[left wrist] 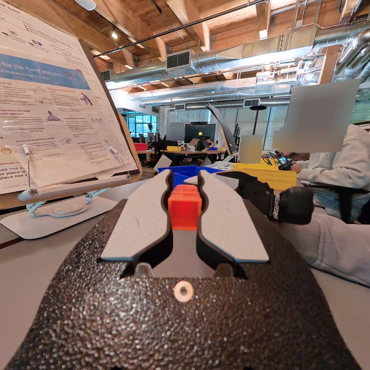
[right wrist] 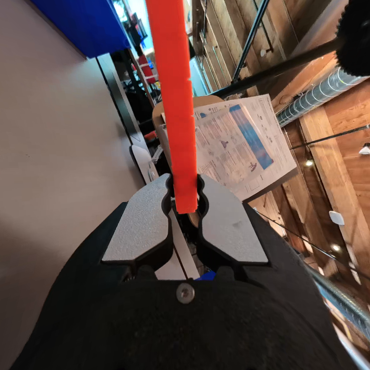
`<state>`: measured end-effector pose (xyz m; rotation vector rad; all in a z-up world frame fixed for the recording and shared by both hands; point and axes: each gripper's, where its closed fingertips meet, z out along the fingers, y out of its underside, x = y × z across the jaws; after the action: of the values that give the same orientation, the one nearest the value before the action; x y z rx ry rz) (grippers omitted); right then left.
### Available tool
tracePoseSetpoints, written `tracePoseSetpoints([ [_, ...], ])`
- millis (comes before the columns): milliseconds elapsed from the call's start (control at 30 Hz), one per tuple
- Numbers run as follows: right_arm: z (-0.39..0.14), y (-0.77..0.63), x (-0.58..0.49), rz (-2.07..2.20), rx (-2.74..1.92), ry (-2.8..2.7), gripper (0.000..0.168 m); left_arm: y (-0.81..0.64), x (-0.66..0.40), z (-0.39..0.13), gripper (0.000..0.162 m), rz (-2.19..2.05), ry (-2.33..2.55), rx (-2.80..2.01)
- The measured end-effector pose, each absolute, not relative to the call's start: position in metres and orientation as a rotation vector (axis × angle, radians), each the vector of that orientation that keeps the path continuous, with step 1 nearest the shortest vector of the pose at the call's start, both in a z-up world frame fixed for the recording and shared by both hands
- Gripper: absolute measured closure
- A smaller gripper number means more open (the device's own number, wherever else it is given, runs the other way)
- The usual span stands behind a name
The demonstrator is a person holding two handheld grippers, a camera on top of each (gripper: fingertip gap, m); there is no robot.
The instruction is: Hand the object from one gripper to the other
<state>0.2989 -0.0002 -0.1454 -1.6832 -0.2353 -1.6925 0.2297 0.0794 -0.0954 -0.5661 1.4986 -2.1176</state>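
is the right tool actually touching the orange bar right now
Touching. The right wrist view shows the right tool with both fingers pressed against the sides of the orange bar near its lower end, no gap on either side.

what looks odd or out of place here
Nothing is spilled or broken. The one unusual thing: both grippers clamp the same orange bar at once, the left gripper on one end and the right gripper on the other, so it hangs between them.
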Motion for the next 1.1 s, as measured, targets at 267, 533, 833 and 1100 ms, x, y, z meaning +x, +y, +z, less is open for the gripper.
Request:
tracePoseSetpoints([
  [267, -0.159, 0.016, 0.294, -1.276, -1.776, -0.004, 0.147, 0.085, 0.223, -0.084, 0.117, -2.15, 1.388, -0.486],
  [533, -0.156, 0.053, 0.237, -0.318, -1.616, 0.09, 0.147, 0.062, 0.225, -0.11, 0.107, -2.162, 1.626, -0.506],
  [833, -0.159, 0.061, 0.212, -0.035, -1.612, 0.06, 0.146, 0.042, 0.213, -0.129, 0.139, -2.174, 1.868, -0.426],
  [1100, -0.13, 0.053, 0.235, -0.262, -1.429, 0.224, 0.11, 0.067, 0.253, -0.152, 0.14, -1.592, 1.81, -0.591],
])
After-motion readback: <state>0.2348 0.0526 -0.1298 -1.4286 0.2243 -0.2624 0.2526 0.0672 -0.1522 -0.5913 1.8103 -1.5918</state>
